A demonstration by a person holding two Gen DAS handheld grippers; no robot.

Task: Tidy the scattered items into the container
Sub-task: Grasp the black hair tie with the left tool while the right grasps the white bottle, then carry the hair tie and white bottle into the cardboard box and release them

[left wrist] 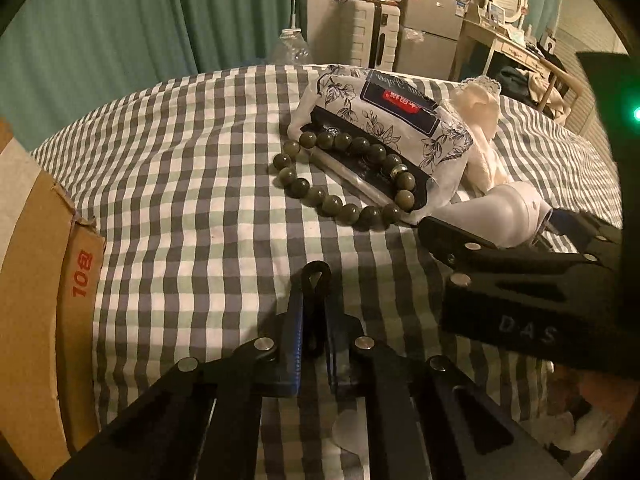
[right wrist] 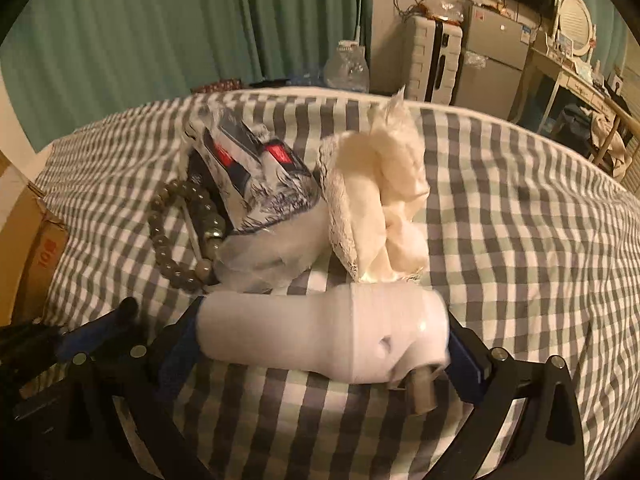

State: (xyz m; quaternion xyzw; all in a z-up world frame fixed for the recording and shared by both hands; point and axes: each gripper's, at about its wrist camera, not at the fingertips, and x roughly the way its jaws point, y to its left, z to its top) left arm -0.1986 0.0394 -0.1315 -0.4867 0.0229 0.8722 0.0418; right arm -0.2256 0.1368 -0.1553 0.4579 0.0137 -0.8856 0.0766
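Smooth white plastic bottle (right wrist: 320, 340), rounded and tapering, lying crosswise between the right gripper (right wrist: 324, 360) pads – held, nozzle end toward the right. Left gripper (left wrist: 316, 316) shut, empty, over the checked bed (left wrist: 180, 184). Glossy green bead bracelet (left wrist: 344, 176) ahead, against a crinkly floral tissue pack (left wrist: 384, 120). Cardboard box (left wrist: 44, 280) at left.

White bottle (right wrist: 324, 340) crosswise between the right gripper (right wrist: 324, 344) jaws, above checked bedsheet (right wrist: 520, 220).

Green curtains (left wrist: 120, 20), fridge (left wrist: 432, 16), dim rm.
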